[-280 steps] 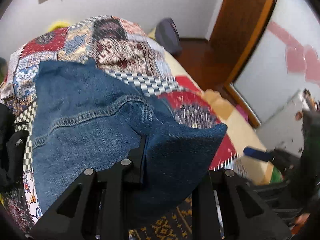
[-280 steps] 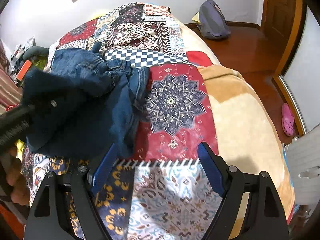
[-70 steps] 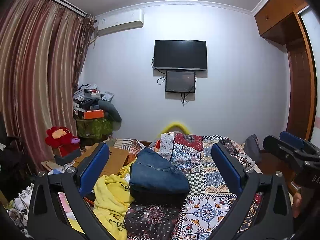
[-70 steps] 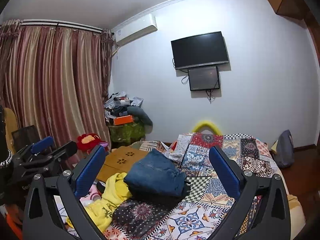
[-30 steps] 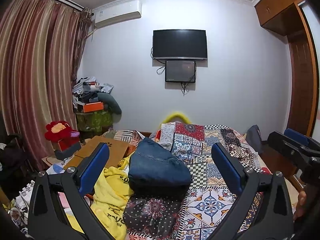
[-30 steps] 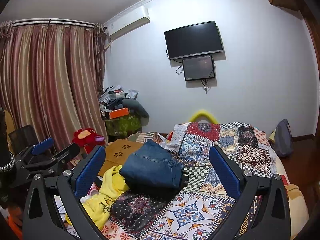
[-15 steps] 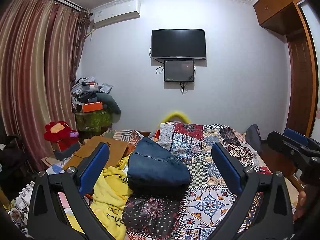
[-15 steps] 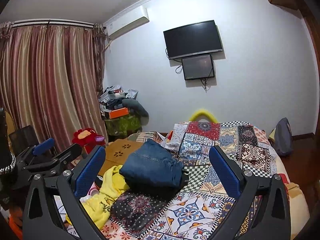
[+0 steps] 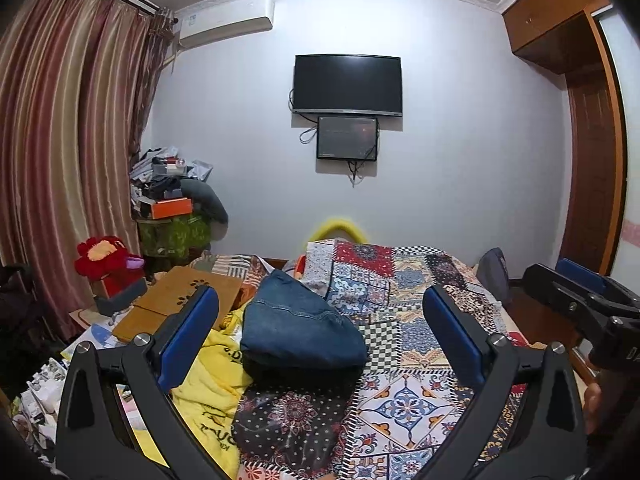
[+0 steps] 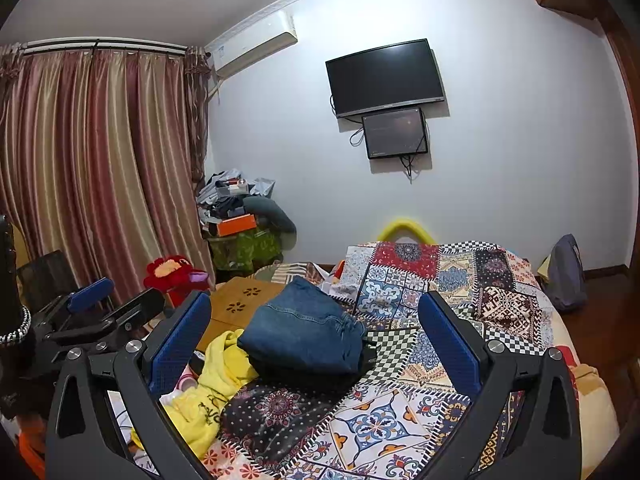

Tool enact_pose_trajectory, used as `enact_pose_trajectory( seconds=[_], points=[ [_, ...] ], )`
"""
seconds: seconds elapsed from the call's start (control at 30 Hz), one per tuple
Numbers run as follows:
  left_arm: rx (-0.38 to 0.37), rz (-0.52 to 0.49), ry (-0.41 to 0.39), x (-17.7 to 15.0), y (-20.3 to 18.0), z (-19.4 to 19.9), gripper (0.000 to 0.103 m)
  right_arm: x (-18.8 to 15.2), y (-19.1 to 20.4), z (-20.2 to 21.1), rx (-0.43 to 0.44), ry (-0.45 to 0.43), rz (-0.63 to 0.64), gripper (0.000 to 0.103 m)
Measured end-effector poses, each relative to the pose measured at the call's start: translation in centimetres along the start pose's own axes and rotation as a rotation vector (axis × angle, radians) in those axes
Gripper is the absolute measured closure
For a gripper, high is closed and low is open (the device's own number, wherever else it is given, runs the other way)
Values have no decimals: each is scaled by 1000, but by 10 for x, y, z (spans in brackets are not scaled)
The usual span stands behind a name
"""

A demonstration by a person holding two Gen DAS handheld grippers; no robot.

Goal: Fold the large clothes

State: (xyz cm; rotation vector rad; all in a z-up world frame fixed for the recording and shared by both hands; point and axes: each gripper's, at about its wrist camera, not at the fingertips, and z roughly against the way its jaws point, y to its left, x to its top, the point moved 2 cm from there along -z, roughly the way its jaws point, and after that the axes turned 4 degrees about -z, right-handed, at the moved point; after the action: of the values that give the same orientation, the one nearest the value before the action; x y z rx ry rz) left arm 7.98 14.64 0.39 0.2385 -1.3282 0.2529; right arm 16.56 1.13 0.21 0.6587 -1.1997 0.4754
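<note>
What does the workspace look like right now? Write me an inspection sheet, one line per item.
Surface: bed under a patchwork quilt, bare patches toward the far end.
Job's things: folded jeans lie on a dark garment; neither tool touches them.
Clutter: yellow garment beside the stack; wooden board, red plush toy, heap of boxes in the corner.
Grippers: left tool open, empty; right tool open, empty.
Cables: wires hang below the small screen.
Surroundings: wall TV, air conditioner, striped curtains, wooden wardrobe.
</note>
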Motion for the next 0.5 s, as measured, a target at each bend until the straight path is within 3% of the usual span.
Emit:
enact_pose_trajectory(
  seconds=[0.5],
  points=[
    [-7,5,18,-4,0,-3,1,0,0,-2,-3,9,4,0]
  ],
)
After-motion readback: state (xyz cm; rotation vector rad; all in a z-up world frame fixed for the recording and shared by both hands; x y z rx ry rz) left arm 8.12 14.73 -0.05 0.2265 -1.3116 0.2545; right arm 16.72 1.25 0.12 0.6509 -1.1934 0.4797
